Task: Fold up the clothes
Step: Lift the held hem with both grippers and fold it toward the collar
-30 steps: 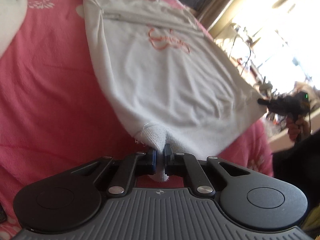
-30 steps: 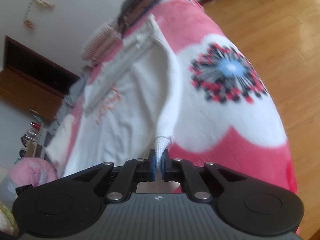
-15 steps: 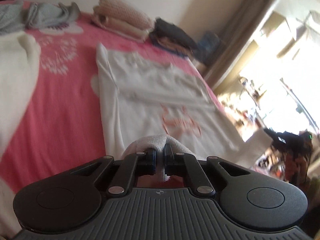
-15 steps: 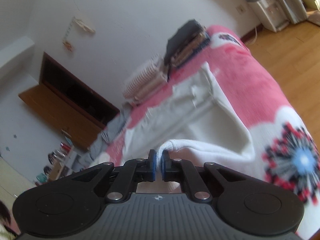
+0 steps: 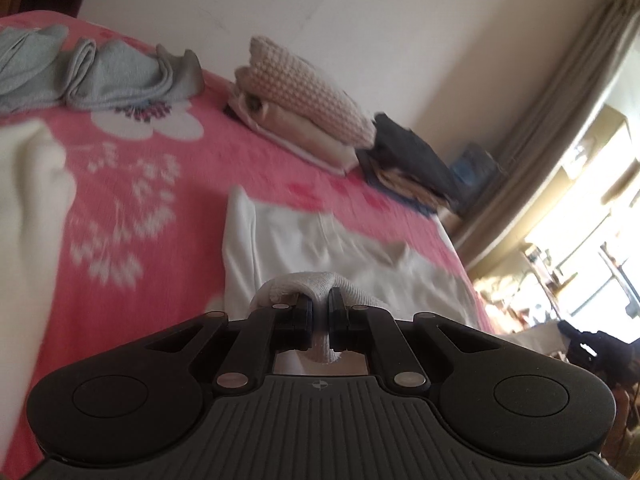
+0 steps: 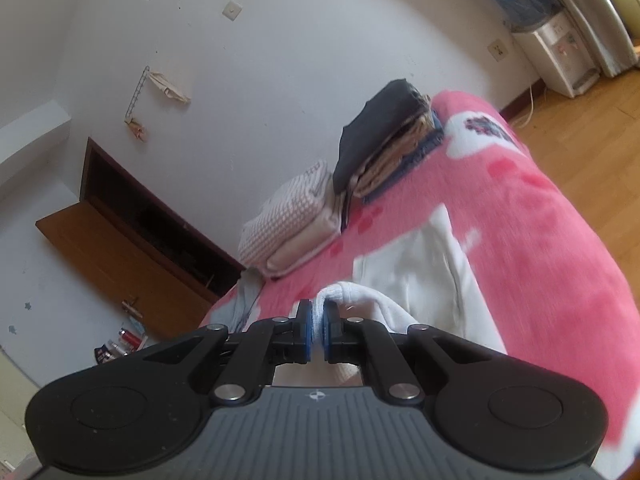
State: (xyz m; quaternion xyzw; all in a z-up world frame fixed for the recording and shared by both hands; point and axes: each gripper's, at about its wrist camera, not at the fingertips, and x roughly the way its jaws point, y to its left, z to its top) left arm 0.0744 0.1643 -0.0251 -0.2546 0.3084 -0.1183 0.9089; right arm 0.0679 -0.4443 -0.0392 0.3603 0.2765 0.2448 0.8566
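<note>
1. Both tools have carried the hem of the white garment (image 5: 360, 276) up and toward its far end since the earlier frames; its orange lettering no longer shows.
2. White and soft, the garment lies on the pink bed (image 5: 168, 184) at lower centre of both views, its near edge doubled over the rest.
3. Left tool (image 5: 319, 312), at bottom centre, pinches a ribbed white corner, aimed slightly downward.
4. Right tool (image 6: 316, 328) likewise pinches white fabric between blue pads.
5. Folded stacks (image 6: 352, 184) now show at the bed's far end, by the wall.
</note>
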